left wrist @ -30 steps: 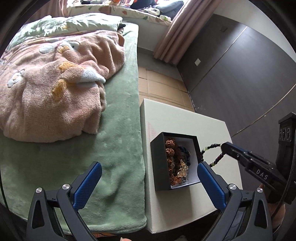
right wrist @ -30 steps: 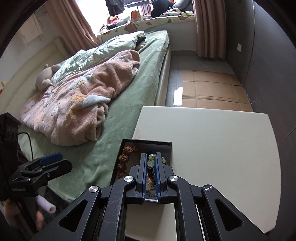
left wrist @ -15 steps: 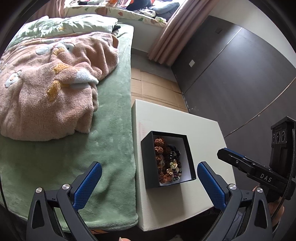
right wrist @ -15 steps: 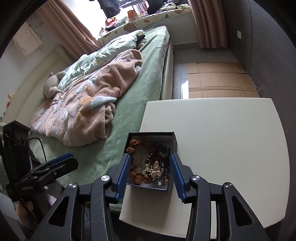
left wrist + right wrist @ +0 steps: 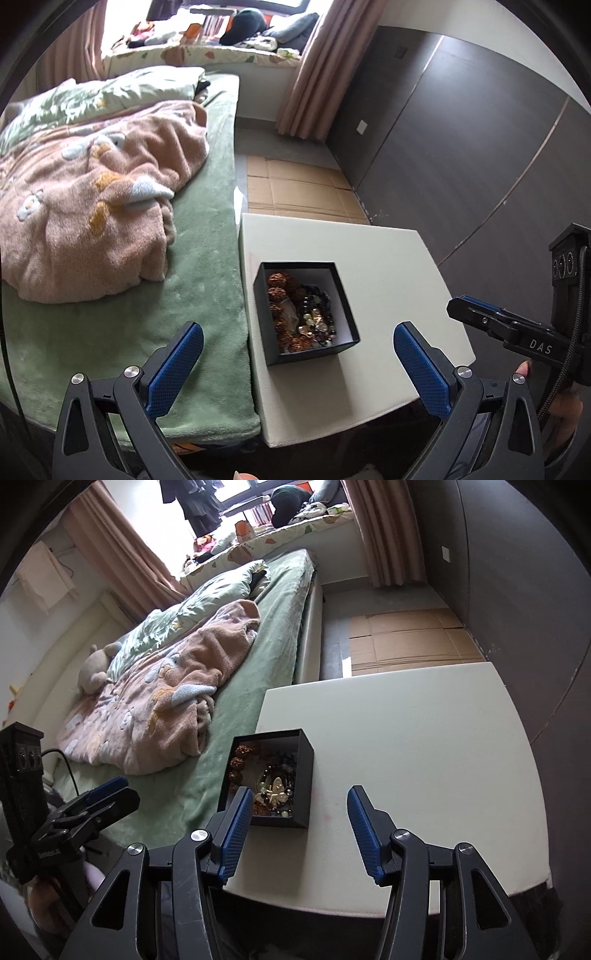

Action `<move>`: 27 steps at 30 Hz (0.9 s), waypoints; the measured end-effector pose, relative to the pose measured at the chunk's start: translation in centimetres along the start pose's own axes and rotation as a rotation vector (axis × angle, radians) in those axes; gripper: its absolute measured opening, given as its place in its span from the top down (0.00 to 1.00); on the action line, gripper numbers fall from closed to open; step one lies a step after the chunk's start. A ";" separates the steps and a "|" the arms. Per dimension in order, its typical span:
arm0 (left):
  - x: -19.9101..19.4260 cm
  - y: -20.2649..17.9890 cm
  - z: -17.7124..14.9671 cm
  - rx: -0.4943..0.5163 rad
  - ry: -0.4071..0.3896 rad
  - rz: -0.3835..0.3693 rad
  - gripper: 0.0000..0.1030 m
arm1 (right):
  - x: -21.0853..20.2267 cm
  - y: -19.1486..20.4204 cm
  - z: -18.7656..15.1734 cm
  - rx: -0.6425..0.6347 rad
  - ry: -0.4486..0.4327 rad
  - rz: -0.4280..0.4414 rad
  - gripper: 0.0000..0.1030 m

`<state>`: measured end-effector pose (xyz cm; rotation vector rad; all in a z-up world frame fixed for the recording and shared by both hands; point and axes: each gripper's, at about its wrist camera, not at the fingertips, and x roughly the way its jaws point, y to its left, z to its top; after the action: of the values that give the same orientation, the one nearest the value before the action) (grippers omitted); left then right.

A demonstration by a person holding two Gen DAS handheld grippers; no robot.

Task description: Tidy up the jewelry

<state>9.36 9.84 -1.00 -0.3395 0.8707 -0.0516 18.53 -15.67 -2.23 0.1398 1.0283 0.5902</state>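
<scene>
Inside, the small black box [image 5: 306,310] has a white lining and holds a tangle of jewelry [image 5: 301,312]: knobbly brown beads along the side nearest the bed, dark and pale beads beside them, and a pale gold butterfly piece [image 5: 277,793] lying on top. Its lid is off, and the box sits on the white worktop [image 5: 388,266] close to the edge that runs along the bed [image 5: 207,258], toward the near corner on that side. A green cover lies on the bed with a rumpled pink blanket [image 5: 92,206] on it. Both grippers hang above the near edge of the worktop and touch nothing. The left gripper [image 5: 297,350] has its blue-padded fingers spread wide, wider than the box, and holds nothing. The right gripper [image 5: 299,821] is also parted and empty, with its left finger [image 5: 236,827] in front of the box's near corner in the right wrist view.
</scene>
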 end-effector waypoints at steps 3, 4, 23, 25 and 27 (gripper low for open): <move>-1.1 -1.3 -0.4 0.019 -0.022 0.008 0.00 | -1.5 -0.8 -0.7 0.010 -0.018 -0.018 0.48; -1.5 -1.8 -0.5 0.028 -0.027 0.013 0.00 | -1.9 -1.0 -1.0 0.013 -0.019 -0.029 0.48; -9.3 -9.3 -5.0 0.183 -0.149 0.068 0.00 | -10.9 -2.4 -6.5 0.046 -0.120 -0.127 0.11; -10.1 -9.6 -5.5 0.186 -0.165 0.068 0.00 | -11.7 -2.2 -7.1 0.039 -0.131 -0.139 0.11; -10.8 -9.9 -5.9 0.198 -0.177 0.067 0.00 | -12.4 -2.1 -7.8 0.028 -0.139 -0.152 0.07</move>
<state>-1.21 0.82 6.58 -0.1272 0.6943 -0.0440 8.18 -25.10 2.38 0.1243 0.9033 0.4217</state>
